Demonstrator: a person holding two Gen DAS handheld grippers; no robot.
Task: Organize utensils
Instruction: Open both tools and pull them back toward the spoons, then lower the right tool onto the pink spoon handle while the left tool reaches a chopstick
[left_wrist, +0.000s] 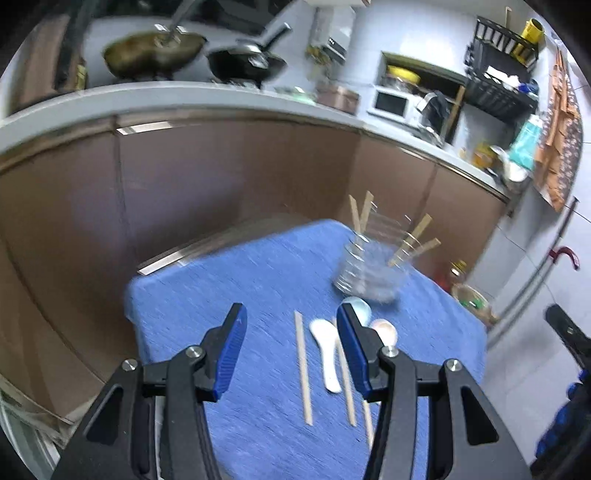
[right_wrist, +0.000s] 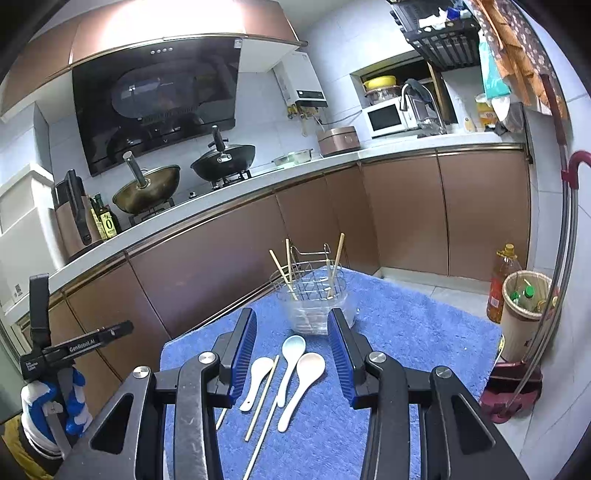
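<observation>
Right wrist view — spoons (right_wrist: 295, 363) lengthwise, bowls toward holder (right_wrist: 312, 299).

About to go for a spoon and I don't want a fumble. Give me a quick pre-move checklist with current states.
1. Right gripper empty, jaws apart: ok.
2. Left gripper empty, jaws apart: ok.
3. Spoons lying free on the cloth: ok.
4. Chopsticks clear of the spoons: not ok, one lies between them.
5. Holder upright with room: ok.
6. Left view sharp: not ok, blurred.
</observation>
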